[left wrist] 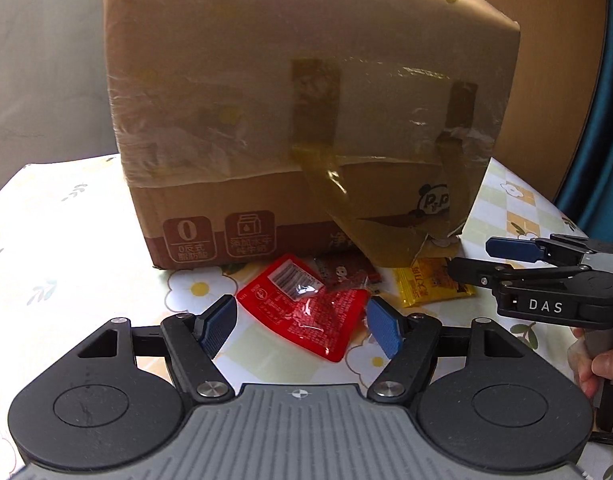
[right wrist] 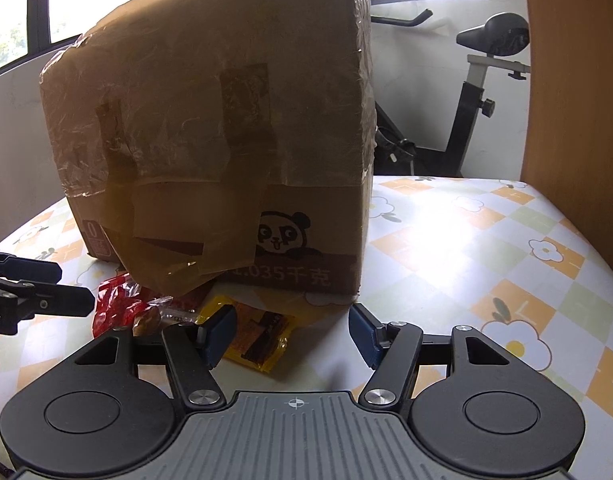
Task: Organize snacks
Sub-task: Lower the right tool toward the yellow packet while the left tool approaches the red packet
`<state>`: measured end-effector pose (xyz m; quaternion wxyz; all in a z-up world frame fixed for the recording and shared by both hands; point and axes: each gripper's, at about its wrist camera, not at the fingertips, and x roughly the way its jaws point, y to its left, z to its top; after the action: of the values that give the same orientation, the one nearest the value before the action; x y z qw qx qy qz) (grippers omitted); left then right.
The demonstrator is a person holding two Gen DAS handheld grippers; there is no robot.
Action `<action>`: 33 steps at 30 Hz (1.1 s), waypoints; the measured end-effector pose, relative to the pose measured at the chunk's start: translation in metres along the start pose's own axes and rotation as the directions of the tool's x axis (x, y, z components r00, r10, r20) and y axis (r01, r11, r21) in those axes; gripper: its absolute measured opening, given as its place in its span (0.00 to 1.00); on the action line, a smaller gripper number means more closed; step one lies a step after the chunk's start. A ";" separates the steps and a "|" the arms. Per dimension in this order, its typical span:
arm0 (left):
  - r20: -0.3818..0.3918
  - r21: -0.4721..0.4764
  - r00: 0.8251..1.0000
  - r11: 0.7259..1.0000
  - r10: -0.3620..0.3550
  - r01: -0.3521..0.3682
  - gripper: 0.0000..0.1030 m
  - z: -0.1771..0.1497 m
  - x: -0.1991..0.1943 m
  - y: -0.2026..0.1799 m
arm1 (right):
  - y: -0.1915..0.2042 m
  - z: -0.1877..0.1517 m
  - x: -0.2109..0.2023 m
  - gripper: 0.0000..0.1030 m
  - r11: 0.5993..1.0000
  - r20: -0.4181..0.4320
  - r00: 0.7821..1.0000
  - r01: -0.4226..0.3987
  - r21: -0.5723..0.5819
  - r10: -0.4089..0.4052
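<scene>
— Jaws first: how do they stand?

— Both pairs are spread with nothing pinched. The left gripper (left wrist: 300,326) hangs low over the tabletop (left wrist: 66,248), its blue pads (left wrist: 216,326) on either side of a red snack packet (left wrist: 306,308) as seen from its own camera, but not pressing on it. The right gripper (right wrist: 292,334) is also apart, with a yellow snack packet (right wrist: 262,340) lying just ahead of its left pad (right wrist: 218,334).

— Where do the snacks lie?

— In a small heap on the flowered tablecloth, right at the foot of a big cardboard box (left wrist: 306,120). The red packet is on the left with its barcode side up, the yellow one on the right, and between them is a darker packet (left wrist: 342,274) whose print I cannot read. The far edges of the packets reach the base of the box.

— And the box?

— It stands upright on the tabletop, wrapped in clear tape, with strips of brown tape (left wrist: 346,200) peeling loose and hanging down its front over the snacks. A panda face (right wrist: 284,232) is printed low on its front.

— Can you see one gripper from the other?

— Yes. From the left camera the right gripper comes in from the right edge, held by a hand (left wrist: 594,368); from the right camera the left gripper's fingers (right wrist: 46,300) enter at the left edge, near the red packet.
</scene>
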<state>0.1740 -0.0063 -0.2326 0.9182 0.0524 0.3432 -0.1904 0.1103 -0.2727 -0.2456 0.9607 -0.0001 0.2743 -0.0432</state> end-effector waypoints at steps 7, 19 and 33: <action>-0.021 -0.009 1.000 1.000 -0.005 0.005 0.72 0.001 0.018 -0.011 | -0.004 0.001 0.006 0.57 1.000 -0.030 0.999 -0.019 0.018 0.019; -0.056 -0.047 0.998 0.999 0.010 -0.013 0.72 0.008 0.052 -0.016 | -0.009 0.001 0.010 0.56 0.998 -0.040 0.998 -0.039 0.050 0.041; -0.049 -0.093 0.998 0.994 0.050 -0.055 0.72 -0.017 0.027 0.008 | -0.009 0.001 0.012 0.56 0.997 -0.049 0.997 -0.059 0.041 0.061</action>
<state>0.1851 -0.0039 -0.2629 0.9161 0.0226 0.3716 -0.1487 0.1202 -0.2829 -0.2506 0.9541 0.0284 0.2974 -0.0196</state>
